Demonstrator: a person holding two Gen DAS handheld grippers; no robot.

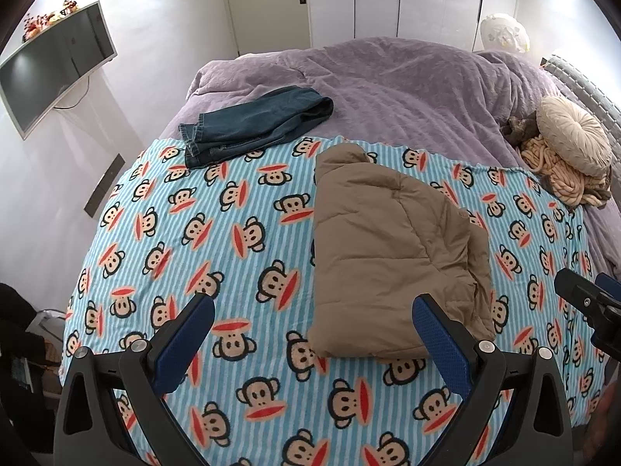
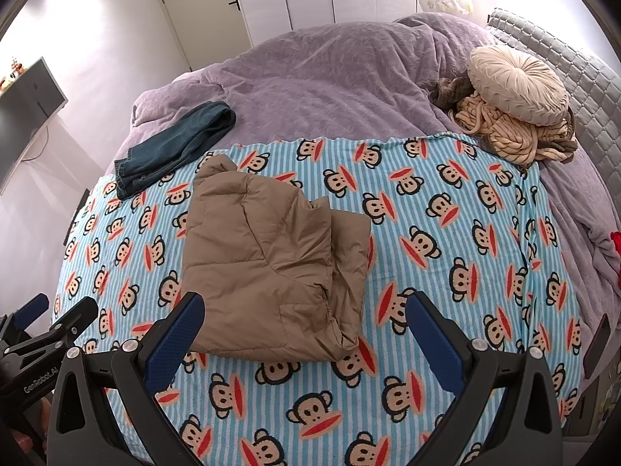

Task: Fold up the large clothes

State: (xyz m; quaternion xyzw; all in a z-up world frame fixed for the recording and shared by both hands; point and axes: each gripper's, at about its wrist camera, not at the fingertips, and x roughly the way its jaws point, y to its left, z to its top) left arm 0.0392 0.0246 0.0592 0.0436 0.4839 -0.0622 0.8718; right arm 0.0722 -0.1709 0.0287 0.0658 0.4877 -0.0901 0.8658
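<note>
A tan puffer jacket (image 1: 392, 248) lies folded into a compact bundle on the blue striped monkey-print blanket (image 1: 233, 233); it also shows in the right wrist view (image 2: 271, 264). My left gripper (image 1: 314, 310) is open and empty, hovering just above the jacket's near edge. My right gripper (image 2: 304, 310) is open and empty, also above the jacket's near edge. Each gripper shows at the side of the other's view: the right one (image 1: 590, 306) and the left one (image 2: 46, 330). Folded blue jeans (image 1: 252, 124) lie at the blanket's far left edge.
The monkey-print blanket (image 2: 427, 233) covers the near part of a bed with a purple duvet (image 1: 388, 85). A round cream cushion (image 2: 516, 81) on a chunky knit throw (image 2: 504, 136) sits at the far right. A wall TV (image 1: 54, 70) is at left; wardrobe doors stand behind.
</note>
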